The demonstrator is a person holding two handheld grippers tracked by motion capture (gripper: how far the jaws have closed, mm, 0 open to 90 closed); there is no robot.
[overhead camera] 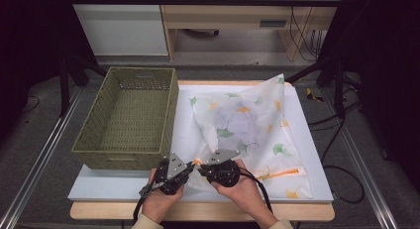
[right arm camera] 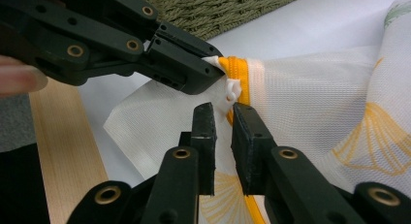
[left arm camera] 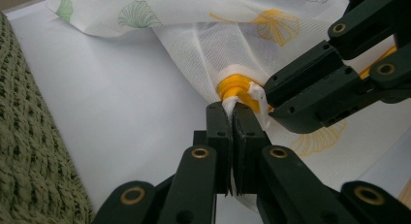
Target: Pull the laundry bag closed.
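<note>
Near the surface's [overhead camera: 124,187] front edge, the left gripper [left arm camera: 231,116] jaws pinch the mesh laundry bag's [overhead camera: 247,125] corner, while the right gripper [right arm camera: 223,118] jaws, slightly parted, straddle its white zipper pull [right arm camera: 231,90] directly ahead.

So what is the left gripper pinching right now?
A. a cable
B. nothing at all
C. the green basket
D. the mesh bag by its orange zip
D: in the left gripper view, the left gripper has its jaws shut on the white fabric of the mesh bag right beside the orange zip, while the basket sits off to the side, untouched.
</note>
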